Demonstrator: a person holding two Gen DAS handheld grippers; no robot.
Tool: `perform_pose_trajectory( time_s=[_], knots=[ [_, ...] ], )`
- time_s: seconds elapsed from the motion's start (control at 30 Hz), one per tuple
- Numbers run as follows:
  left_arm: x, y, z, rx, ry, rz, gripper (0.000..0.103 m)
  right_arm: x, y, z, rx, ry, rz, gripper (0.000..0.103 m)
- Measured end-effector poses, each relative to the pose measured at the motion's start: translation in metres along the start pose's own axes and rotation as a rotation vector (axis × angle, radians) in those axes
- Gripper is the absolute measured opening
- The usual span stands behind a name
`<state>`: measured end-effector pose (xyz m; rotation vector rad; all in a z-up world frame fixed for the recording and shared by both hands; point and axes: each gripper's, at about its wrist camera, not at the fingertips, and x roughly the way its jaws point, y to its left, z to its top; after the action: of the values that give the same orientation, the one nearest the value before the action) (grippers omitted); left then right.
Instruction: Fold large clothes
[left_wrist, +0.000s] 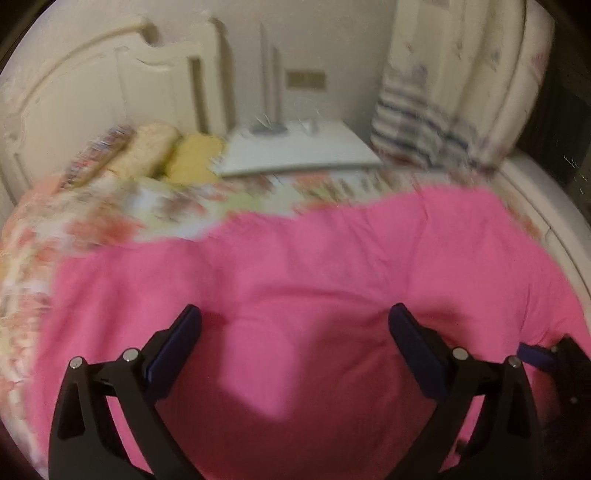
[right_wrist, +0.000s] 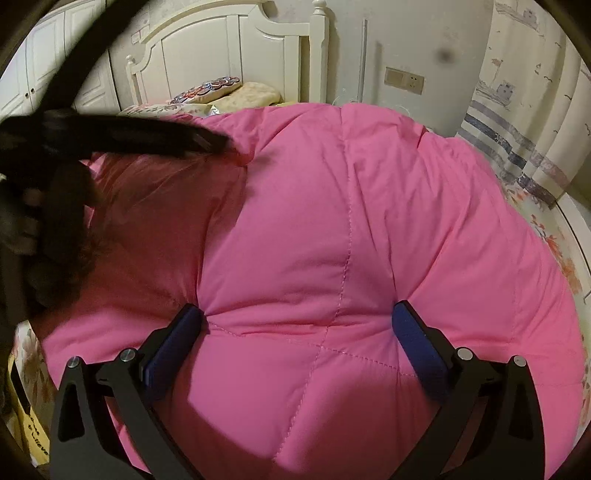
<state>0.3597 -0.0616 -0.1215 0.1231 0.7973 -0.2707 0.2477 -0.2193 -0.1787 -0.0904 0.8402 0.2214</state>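
while both claws gape apart, puffy quilted pink coat (right_wrist: 332, 229) across the floral bed (left_wrist: 110, 218).

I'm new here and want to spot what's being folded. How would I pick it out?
Find the bed with the white headboard. Spread across its flowered sheet lies a puffy quilted jacket. It is the only plain bright pink thing there.

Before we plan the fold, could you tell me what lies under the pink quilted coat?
The pink quilted coat lies spread on a floral bedsheet, which shows around its edges. Whatever lies beneath the coat's middle is covered, so I cannot tell.
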Motion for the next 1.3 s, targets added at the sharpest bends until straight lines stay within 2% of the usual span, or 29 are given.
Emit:
perform_pose_trajectory(
  time_s=[0.1,0.13,0.2,0.23,0.27,0.3,0.33,0.37,0.47,0.53,0.6,0.67,0.73,0.87,1.03,1.3],
  knots=[
    [-0.028,0.046,-0.002,-0.040,-0.064,0.122,0.101,0.000,-0.002,0.000,0.003,-0.007,0.002,0.099],
    [-0.029,0.069,-0.006,-0.072,-0.056,0.172,0.101,0.000,-0.003,0.001,0.003,-0.009,0.001,0.099],
    [-0.019,0.101,-0.018,-0.125,-0.011,0.224,0.101,0.000,-0.002,0.000,0.005,-0.011,-0.001,0.099],
    [-0.011,0.112,-0.024,-0.143,0.016,0.234,0.101,0.000,-0.002,-0.001,0.006,-0.012,0.000,0.099],
    [0.003,0.127,-0.035,-0.174,0.052,0.211,0.101,0.000,-0.002,-0.001,0.008,-0.013,0.003,0.099],
    [0.010,0.138,-0.042,-0.228,0.056,0.137,0.101,-0.001,-0.002,-0.001,0.015,-0.018,0.015,0.099],
    [0.011,0.142,-0.043,-0.257,0.047,0.122,0.101,-0.001,-0.003,-0.001,0.021,-0.023,0.020,0.099],
    [0.012,0.143,-0.043,-0.267,0.043,0.130,0.101,-0.002,-0.004,-0.001,0.023,-0.026,0.021,0.099],
    [0.021,0.118,-0.038,-0.170,0.047,0.234,0.101,-0.013,-0.008,0.001,0.058,-0.017,0.032,0.098],
    [0.021,0.110,-0.038,-0.138,0.038,0.277,0.101,-0.035,-0.013,-0.003,0.116,-0.057,0.053,0.098],
    [0.020,0.109,-0.039,-0.141,0.031,0.278,0.101,-0.070,-0.027,-0.019,0.202,-0.135,0.169,0.098],
    [0.019,0.114,-0.041,-0.149,0.030,0.270,0.101,-0.095,-0.042,-0.041,0.289,-0.163,0.225,0.098],
    [0.019,0.115,-0.041,-0.146,0.031,0.273,0.101,-0.112,-0.055,-0.069,0.360,-0.153,0.254,0.098],
    [0.020,0.119,-0.042,-0.144,0.027,0.276,0.101,-0.135,-0.081,-0.127,0.494,-0.116,0.222,0.098],
    [0.021,0.118,-0.041,-0.145,0.029,0.275,0.101,-0.135,-0.109,-0.162,0.629,-0.090,0.177,0.098],
    [0.025,0.123,-0.041,-0.168,0.040,0.244,0.101,-0.103,-0.115,-0.148,0.710,-0.082,0.209,0.098]
  ],
)
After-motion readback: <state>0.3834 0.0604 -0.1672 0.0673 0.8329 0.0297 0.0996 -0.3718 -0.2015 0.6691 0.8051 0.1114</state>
